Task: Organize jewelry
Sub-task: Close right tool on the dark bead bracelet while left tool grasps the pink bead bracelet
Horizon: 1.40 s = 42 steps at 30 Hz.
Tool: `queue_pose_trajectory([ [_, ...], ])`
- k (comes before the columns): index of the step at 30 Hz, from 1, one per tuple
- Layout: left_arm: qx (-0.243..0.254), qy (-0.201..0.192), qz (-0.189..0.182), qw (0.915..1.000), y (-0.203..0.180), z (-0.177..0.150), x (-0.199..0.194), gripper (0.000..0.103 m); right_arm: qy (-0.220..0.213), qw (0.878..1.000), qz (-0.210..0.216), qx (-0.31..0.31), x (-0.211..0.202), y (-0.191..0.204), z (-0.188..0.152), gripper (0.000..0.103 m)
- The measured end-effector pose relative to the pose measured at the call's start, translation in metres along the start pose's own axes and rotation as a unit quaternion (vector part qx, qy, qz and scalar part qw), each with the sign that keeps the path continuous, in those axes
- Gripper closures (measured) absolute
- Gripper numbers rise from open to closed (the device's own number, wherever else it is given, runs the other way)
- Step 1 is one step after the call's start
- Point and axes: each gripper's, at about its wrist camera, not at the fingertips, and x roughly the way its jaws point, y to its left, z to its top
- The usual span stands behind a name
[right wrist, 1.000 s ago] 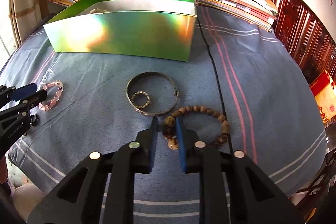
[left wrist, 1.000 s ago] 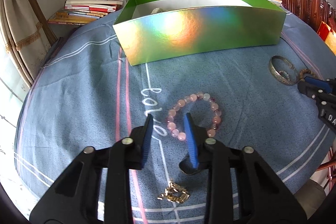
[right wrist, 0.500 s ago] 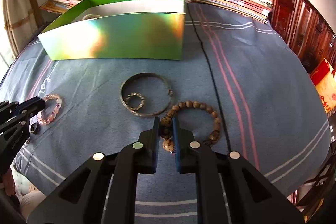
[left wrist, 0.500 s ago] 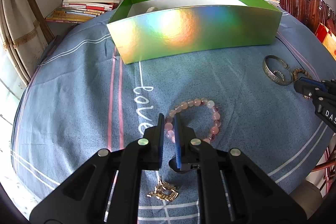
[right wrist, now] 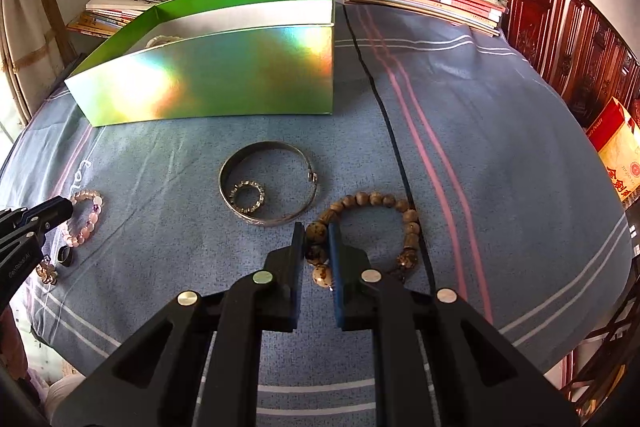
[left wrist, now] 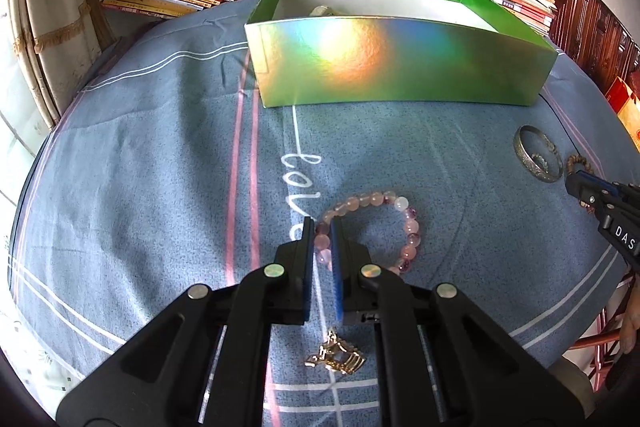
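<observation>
Both grips set in front of the green box [left wrist: 400,67]: our left gripper [left wrist: 322,227] clamps the pink bead bracelet [left wrist: 408,223], our right gripper [right wrist: 316,231] clamps the brown bead bracelet [right wrist: 410,223]; we lift straight, slowly, clearing the front wall before releasing inside.

Left view: you look down, close over the cloth [left wrist: 140,187].
Right view: same.
Shared: box [left wrist: 400,67] at 12 o'clock.
</observation>
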Motion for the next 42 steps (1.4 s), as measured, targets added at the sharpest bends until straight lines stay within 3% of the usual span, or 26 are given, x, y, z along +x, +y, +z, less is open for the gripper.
queue_pose_trajectory([
  [11, 0.007, -0.022, 0.024, 0.9994, -0.007, -0.001, -0.013, 0.095, -0.020, 1.000, 0.009, -0.004, -0.016, 0.001, -0.001, 0.090],
  [16, 0.006, -0.015, 0.023, 0.9996, -0.005, -0.002, -0.009, 0.095, -0.004, 1.000, 0.010, -0.005, -0.006, 0.006, -0.002, 0.090],
  [42, 0.004, -0.006, 0.025, 0.9997, -0.004, -0.005, -0.001, 0.095, 0.000, 1.000, 0.016, -0.021, -0.003, 0.016, -0.003, 0.090],
])
